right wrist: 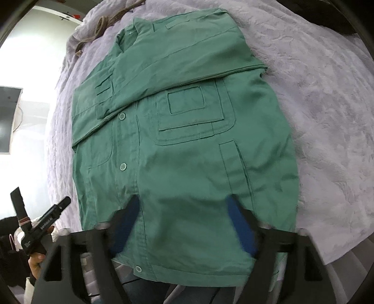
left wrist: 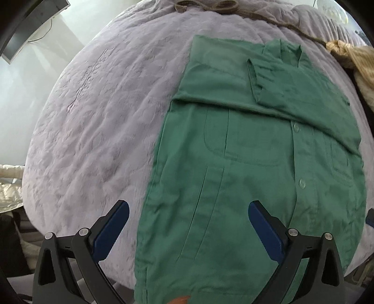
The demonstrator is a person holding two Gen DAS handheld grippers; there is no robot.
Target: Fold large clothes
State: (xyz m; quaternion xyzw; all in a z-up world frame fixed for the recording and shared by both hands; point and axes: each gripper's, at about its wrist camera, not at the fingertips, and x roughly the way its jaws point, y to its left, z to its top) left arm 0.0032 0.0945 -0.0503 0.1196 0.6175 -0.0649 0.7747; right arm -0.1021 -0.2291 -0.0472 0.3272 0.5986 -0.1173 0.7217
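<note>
Both tongs (left wrist: 188,208) (right wrist: 184,203) agape over shirt (left wrist: 245,175)

Green button-up shirt (left wrist: 257,163), flat on bed, sleeves folded across chest

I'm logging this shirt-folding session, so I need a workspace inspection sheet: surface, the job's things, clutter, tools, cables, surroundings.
Surface: lilac quilted bedspread, wrinkled, covering the bed.
Job's things: green button shirt lying front up, sleeves folded across the chest, hem hanging over the near edge.
Clutter: tan knitted garment at the far right; brown cord along the far edge.
Tools: left tool open above the shirt's left edge, holding nothing; right tool open over the hem, blurred.
Cables: thin wire below the monitor.
Surroundings: dark monitor on a white wall; bright window light.
</note>
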